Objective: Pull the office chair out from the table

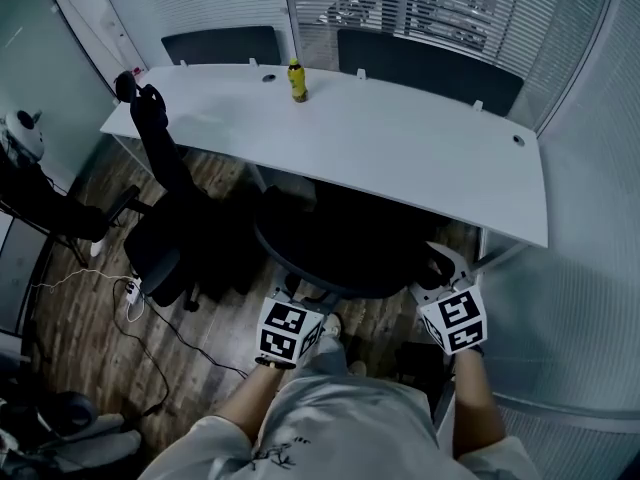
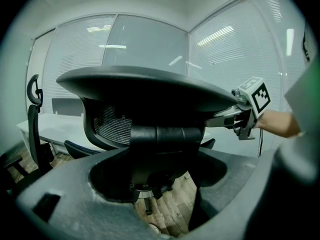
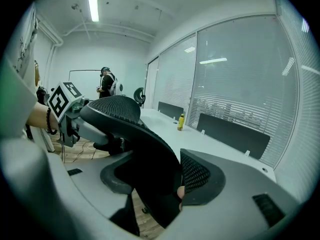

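1. At the bottom edge of the head view, the person's shirt [image 1: 330,418] fills the frame, and both forearms reach upward from it.
2. Lower centre-left, the left gripper [image 1: 298,303] has its jaws closed down on the left rim of the backrest of the office chair [image 1: 345,248]. The right gripper view shows it clamped there.
3. Lower centre-right, the right gripper [image 1: 440,286] has its jaws pressed onto the right rim of the same backrest, with the dark mesh edge caught between them.
4. At centre frame, the office chair has its seat tucked under the near edge of the white table [image 1: 400,138] and its backrest toward the person.
5. At lower left, a power strip [image 1: 132,290] with its cable lies on the wood floor [image 1: 90,318].
6. Left of centre, a second chair [image 1: 165,198] stands near the table's left end.
7. At upper centre, a yellow bottle [image 1: 297,80] stands upright on the table's far side.
8. Along the top, two dark panels [image 1: 425,68] line the table's far edge, with blinds [image 1: 440,3] behind them.
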Available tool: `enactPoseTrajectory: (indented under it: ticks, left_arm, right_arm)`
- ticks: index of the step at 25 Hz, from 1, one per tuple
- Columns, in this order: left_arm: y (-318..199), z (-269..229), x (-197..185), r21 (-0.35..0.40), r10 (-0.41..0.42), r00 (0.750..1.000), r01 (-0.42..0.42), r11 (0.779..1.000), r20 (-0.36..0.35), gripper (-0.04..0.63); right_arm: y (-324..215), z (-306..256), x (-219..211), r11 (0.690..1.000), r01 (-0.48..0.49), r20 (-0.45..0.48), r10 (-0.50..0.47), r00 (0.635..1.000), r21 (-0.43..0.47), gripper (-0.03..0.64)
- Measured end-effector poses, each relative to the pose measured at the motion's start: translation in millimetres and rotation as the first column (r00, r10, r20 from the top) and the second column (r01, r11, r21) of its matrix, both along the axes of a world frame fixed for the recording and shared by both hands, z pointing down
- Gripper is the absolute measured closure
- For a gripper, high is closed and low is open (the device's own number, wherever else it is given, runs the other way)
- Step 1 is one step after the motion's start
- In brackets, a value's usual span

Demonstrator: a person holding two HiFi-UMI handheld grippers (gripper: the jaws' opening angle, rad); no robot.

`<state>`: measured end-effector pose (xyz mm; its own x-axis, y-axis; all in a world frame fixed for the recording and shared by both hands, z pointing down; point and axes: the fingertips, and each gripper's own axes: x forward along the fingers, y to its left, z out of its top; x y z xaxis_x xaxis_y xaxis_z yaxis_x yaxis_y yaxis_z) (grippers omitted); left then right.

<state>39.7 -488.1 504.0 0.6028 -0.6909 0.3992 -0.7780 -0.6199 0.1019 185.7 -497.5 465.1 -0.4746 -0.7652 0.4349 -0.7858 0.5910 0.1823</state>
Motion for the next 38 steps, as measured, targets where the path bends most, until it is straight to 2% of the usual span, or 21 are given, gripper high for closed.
enactPoseTrajectory:
  ticks: [19, 38]
  left_arm:
    - [70.4, -0.6, -6.1, 0.012, -0.04, 0.999, 0.04, 0.999, -0.005, 0.265]
    - [117.0, 9.0, -22.0, 0.016, -0.034, 0.999, 0.034, 0.999, -0.002, 0.267]
  right_arm:
    - [66.1, -3.5, -6.3, 0.999, 0.023, 0.01, -0.023, 1.0, 0.024, 0.408]
    - [114.6, 7.0, -21.6, 1.0, 0.013, 0.015, -0.014, 1.0, 0.028, 0.408]
